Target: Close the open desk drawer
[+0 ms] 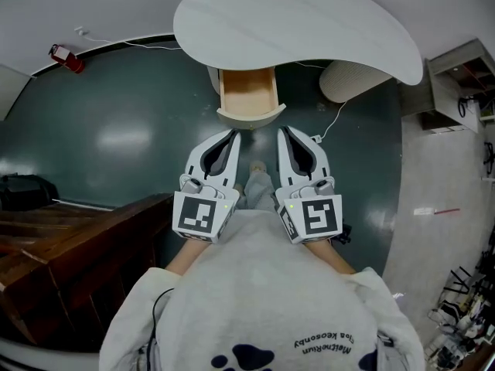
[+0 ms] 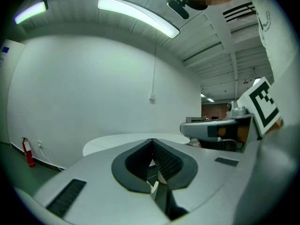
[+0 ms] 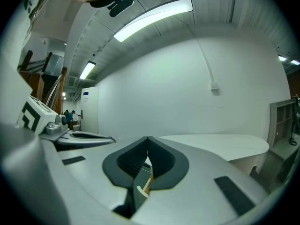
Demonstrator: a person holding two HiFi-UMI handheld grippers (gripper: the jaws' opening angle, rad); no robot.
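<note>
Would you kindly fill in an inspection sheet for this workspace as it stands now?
Surface: white curved desk top, bare.
Job's things: wooden drawer under it, pulled out towards the person.
Clutter: nothing seen.
Grippers: left gripper and right gripper both shut, empty, pointing at the drawer front; contact unclear.
Cables: white cable on the floor right of the drawer.
Surroundings: dark green floor, red fire extinguisher by the wall, dark wooden furniture at left, shelf unit at right.
</note>
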